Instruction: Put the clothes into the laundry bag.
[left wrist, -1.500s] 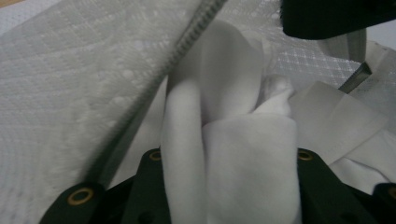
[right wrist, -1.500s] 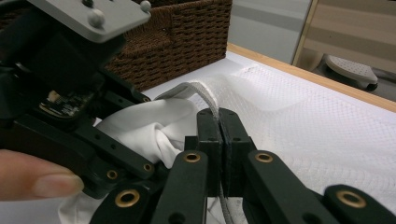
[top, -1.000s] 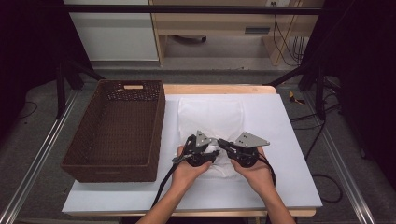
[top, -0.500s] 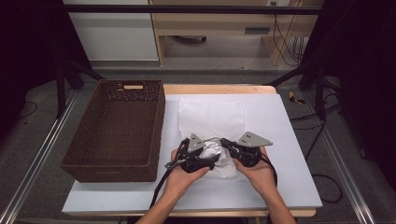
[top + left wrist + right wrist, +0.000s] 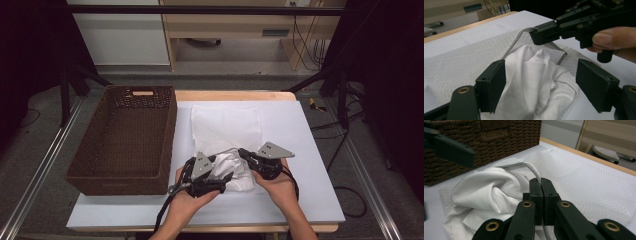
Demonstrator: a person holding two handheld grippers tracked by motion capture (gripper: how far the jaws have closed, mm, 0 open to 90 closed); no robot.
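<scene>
A white mesh bag (image 5: 227, 125) lies flat on the table with its mouth toward me. Bunched white cloth (image 5: 235, 167) sits in that mouth. My right gripper (image 5: 243, 152) is shut on the bag's grey rim (image 5: 531, 168) and holds it lifted above the cloth (image 5: 486, 187). My left gripper (image 5: 544, 87) is open, with its jaws to either side of the cloth (image 5: 534, 72), and its pads are not pressing on it. The right gripper (image 5: 541, 33) appears ahead of it, pinching the rim (image 5: 511, 47).
A dark woven basket (image 5: 125, 135) stands at the left, close beside the bag, with its wall (image 5: 506, 135) just behind the cloth. The white table top (image 5: 305, 165) has free room to the right. A wooden edge runs along the far side.
My left gripper has drawn back toward the table's front edge and a little left. More cloth now bulges at the bag's mouth. The right gripper has stayed on the rim.
</scene>
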